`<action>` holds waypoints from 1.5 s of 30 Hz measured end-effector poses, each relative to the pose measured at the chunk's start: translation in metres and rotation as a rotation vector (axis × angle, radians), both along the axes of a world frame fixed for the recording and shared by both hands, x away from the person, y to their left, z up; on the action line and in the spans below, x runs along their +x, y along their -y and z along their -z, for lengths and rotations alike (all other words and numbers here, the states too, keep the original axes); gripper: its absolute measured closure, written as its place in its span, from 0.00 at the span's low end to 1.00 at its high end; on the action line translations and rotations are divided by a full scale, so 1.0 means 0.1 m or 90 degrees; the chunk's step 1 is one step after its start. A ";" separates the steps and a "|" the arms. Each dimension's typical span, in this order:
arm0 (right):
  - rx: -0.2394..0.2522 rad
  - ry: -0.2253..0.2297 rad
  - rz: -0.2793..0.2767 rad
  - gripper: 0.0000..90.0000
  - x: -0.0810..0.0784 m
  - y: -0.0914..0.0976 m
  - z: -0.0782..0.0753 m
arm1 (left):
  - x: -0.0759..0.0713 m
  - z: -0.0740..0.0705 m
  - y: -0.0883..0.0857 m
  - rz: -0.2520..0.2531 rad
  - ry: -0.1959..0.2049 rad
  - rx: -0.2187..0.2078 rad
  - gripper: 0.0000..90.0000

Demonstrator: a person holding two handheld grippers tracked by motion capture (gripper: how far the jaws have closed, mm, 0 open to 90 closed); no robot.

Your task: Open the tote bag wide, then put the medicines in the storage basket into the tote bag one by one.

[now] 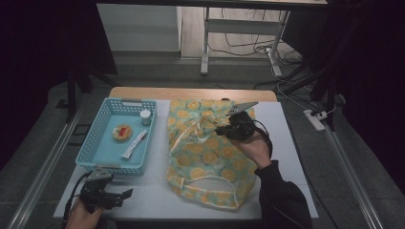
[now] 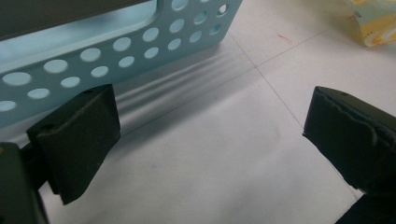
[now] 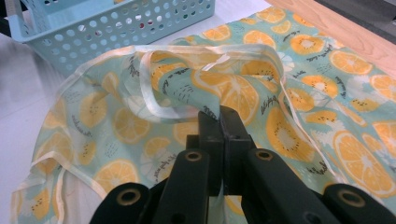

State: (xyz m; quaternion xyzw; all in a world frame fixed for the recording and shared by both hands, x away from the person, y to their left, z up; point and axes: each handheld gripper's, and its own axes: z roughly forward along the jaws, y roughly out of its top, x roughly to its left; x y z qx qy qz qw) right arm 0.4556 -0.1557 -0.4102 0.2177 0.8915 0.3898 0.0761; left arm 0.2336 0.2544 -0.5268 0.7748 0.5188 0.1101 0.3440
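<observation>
A: Nearest the lens, the right gripper is pinching the fruit-print bag, its fingers pressed together on a fold of the fabric near the pale trim.

B: And the bag itself?

A: It is lying spread over the middle of the worktop, to the right of the blue basket, with its handle loop resting near the front edge. The pinched part is standing a little above the rest.

B: So how should the lift go?

A: I would say slowly and straight up, so the thin cloth is not slipping out of the grip. The bite looks small; taking in the trim too would probably make it surer. The other layer may cling and come along.

B: What is the left gripper doing?

A: It is waiting low at the front left corner, fingers spread wide with nothing between them, just beside the basket wall.

B: The basket's contents?

A: A small jar, a round tin and a tube.

B: And around?

A: The white worktop is ending in a wooden strip at the back; beyond it, a grey floor, desk legs, loose cables and a power strip in a dim room.
</observation>
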 end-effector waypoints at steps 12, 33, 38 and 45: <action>0.003 0.000 -0.002 0.99 0.04 -0.05 -0.08 | 0.00 0.00 0.00 -0.004 -0.001 0.000 0.04; 0.006 -0.003 -0.001 0.99 0.02 -0.05 -0.02 | -0.01 -0.01 -0.03 -0.018 0.005 -0.010 0.01; 0.010 -0.004 0.000 0.99 0.02 -0.03 -0.01 | -0.01 -0.01 -0.05 -0.024 0.008 -0.021 0.00; 0.011 -0.004 -0.001 0.99 0.02 -0.03 0.00 | -0.03 -0.02 -0.06 -0.019 0.010 -0.030 0.00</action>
